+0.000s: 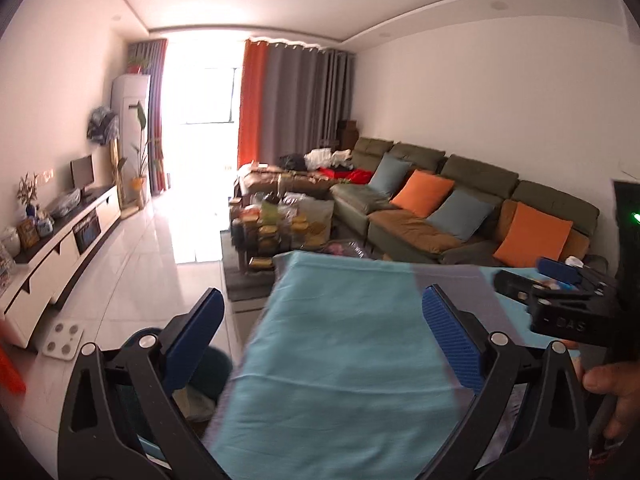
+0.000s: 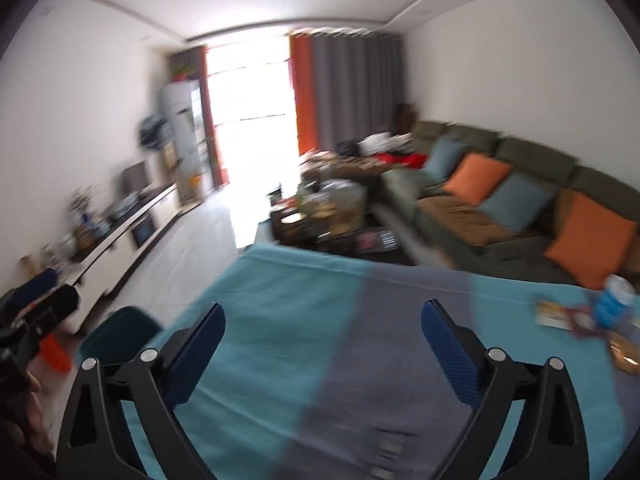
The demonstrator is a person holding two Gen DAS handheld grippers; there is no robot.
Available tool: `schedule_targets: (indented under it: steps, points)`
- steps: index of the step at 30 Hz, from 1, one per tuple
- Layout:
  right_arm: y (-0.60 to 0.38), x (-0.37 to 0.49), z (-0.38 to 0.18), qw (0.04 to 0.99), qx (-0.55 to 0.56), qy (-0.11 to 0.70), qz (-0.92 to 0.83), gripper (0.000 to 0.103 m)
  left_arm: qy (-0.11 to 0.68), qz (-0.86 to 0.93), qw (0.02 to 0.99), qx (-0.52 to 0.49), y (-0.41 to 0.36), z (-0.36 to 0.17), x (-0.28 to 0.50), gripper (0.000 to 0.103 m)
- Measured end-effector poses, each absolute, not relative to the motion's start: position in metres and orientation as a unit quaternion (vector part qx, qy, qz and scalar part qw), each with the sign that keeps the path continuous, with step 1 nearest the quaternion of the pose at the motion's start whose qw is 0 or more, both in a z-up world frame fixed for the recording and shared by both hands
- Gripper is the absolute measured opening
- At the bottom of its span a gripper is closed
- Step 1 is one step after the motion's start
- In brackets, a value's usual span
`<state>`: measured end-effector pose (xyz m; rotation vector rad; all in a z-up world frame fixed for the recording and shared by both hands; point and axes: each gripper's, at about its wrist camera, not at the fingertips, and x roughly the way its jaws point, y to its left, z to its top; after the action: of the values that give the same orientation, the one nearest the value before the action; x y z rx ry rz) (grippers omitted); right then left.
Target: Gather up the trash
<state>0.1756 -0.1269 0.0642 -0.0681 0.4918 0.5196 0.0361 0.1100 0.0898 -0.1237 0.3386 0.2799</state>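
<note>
two grippers hover over a table spread with a teal and grey cloth (image 2: 280,320). the left gripper (image 1: 320,332) has its jaws spread wide with nothing between them; the right gripper (image 2: 324,344) likewise, wide and empty. the trash sits at the cloth's far right corner in the right view: a blue cup (image 2: 614,300), a flat wrapper (image 2: 556,314), and something round and brown (image 2: 624,354), blurred. to do this well, likely swing the right gripper toward that cluster, come down level and close on one item at a time. the table's far edge drops toward a cluttered low table (image 1: 280,220) and the sofa (image 1: 460,208). open floor (image 1: 160,260) lies left.
</note>
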Motion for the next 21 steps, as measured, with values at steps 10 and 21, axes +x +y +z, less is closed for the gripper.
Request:
schedule_targets:
  steps: [10, 21]
  points:
    - [-0.251, 0.125, 0.073, 0.979, 0.0, 0.163, 0.121, 0.096, 0.115, 0.098, 0.988, -0.026, 0.021, 0.103, 0.036, 0.097]
    - [-0.296, 0.065, 0.077, 0.995, 0.005, 0.083, 0.049, 0.096, 0.086, 0.075, 0.993, -0.02, -0.005, 0.099, 0.01, 0.098]
